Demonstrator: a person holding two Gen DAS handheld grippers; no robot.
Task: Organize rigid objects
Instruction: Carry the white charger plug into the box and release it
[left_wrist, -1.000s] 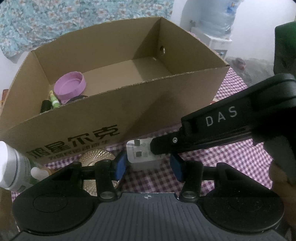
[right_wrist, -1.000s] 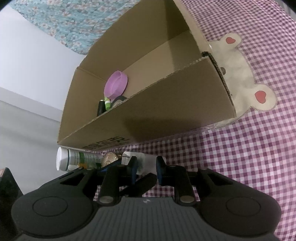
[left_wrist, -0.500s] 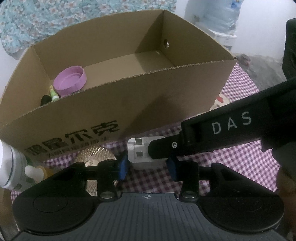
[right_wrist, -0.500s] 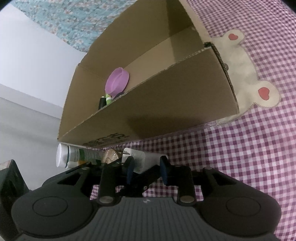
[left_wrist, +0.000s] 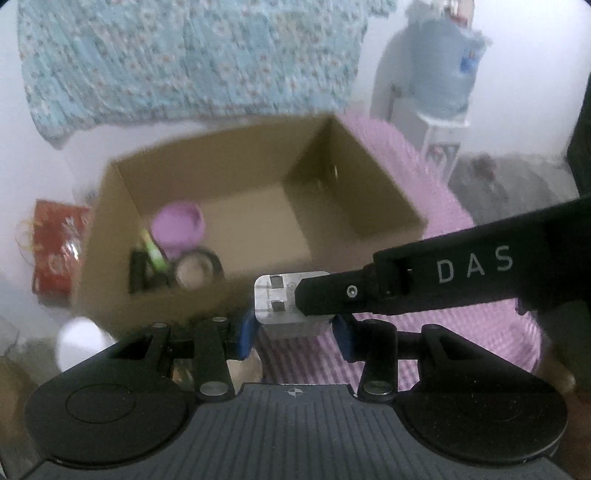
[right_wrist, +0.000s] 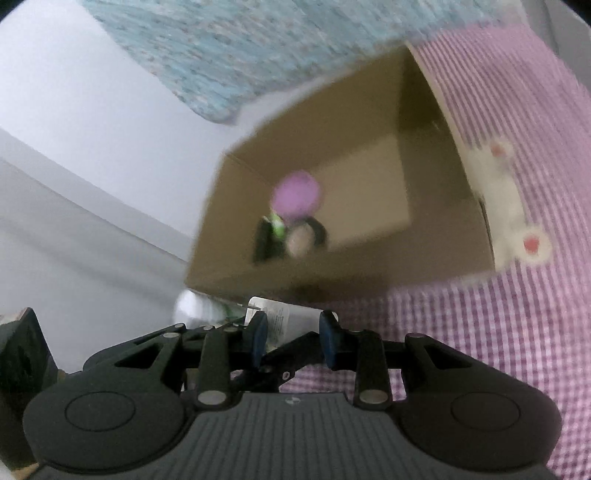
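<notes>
Both grippers hold one white square plug adapter (left_wrist: 286, 306) above the pink checked cloth (left_wrist: 461, 332).
Left gripper (left_wrist: 293, 334) and right gripper (right_wrist: 291, 334) clamp it together, near the open brown cardboard box (left_wrist: 369, 206).

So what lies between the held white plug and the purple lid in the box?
Left wrist view: past the white plug, the cardboard box's near wall, then a dark tape roll before the purple lid.

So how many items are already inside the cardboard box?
4 visible, clustered in the cardboard box's left near corner: purple lid, green tube, black item, tape roll. Others may be hidden.
</notes>
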